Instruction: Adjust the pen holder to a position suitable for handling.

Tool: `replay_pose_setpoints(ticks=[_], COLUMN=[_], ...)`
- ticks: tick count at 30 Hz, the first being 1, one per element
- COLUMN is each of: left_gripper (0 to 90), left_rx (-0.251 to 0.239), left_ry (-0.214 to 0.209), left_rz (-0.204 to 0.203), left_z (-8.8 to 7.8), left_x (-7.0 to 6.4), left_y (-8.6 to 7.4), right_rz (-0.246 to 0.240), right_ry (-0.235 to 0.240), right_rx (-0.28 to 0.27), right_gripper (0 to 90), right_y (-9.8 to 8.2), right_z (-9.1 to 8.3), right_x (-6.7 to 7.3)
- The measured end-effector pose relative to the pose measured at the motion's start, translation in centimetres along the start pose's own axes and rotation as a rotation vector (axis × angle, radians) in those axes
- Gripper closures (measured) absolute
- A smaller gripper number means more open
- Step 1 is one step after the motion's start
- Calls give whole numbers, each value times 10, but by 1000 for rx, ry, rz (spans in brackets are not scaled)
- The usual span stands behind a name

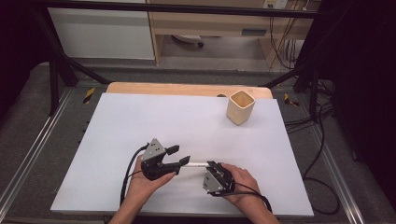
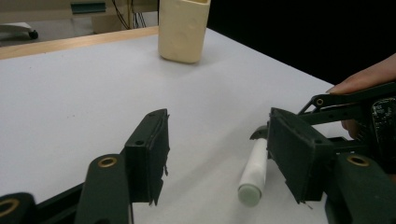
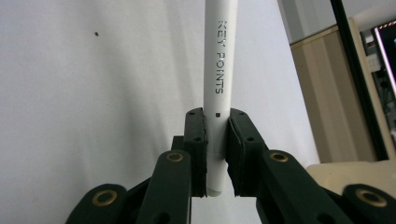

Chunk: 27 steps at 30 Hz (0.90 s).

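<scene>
On the left side of the white worktop [image 1: 140, 121], near the front edge, a hand [image 1: 140, 184] held the left claw [image 1: 180, 156]. Its two black jaws were spread wide apart and held nothing. They pointed to the right, toward the other claw. In the left gripper view, the left claw [image 2: 215, 158] had one jaw on each side of a gap, and a white pen [image 2: 254, 170] lay low in that gap, close beside the right-hand jaw. The pen's pale, rounded end faced the camera. I could not tell if the pen touched that jaw.

In the high view, the white pen [image 1: 198, 164] lay flat, just above the worktop, between the two claws. Its left tip was right at the left claw's jaws.

To the right, another hand [image 1: 243, 179] held the right claw [image 1: 214, 167]. In the right gripper view, the right claw [image 3: 217, 149] was pressed together on the white pen [image 3: 220, 70], pinching it near one end. The long part of the pen stuck out past the jaws, and it had the words "KEY POINTS" on it.

Far back on the right side of the worktop stood a pale cup [image 1: 240, 107] with an open top, well apart from both claws. In the left gripper view the cup [image 2: 183, 30] stood upright, far behind the jaws.
</scene>
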State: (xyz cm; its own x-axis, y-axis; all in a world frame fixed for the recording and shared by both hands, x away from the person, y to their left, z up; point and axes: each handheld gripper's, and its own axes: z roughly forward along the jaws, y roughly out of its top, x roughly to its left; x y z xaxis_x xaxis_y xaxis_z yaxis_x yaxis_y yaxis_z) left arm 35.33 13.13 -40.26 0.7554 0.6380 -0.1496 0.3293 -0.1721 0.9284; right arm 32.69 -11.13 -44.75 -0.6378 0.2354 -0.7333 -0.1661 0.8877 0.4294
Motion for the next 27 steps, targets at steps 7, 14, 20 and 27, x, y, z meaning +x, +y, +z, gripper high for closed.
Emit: replay_pose_setpoints(ticks=[7,14,20,27], left_gripper=[314,254,181,176], left_rx=[-42,-59,-51,-49], left_ry=[-8,-14,-14,-17], left_rz=[-19,-10,-10,-1], left_z=[-1,0,3,5], left_x=[0,-3,-6,-8], left_y=[1,1,1,1], right_rz=[136,262,387,478], right_ry=[46,106,157,199], right_rx=[-24,-58,-101,-135], right_gripper=[788,788,788,788], right_y=[-7,-14,-20,-25], right_z=[0,2,2,3], right_x=[-8,-14,-19,-22])
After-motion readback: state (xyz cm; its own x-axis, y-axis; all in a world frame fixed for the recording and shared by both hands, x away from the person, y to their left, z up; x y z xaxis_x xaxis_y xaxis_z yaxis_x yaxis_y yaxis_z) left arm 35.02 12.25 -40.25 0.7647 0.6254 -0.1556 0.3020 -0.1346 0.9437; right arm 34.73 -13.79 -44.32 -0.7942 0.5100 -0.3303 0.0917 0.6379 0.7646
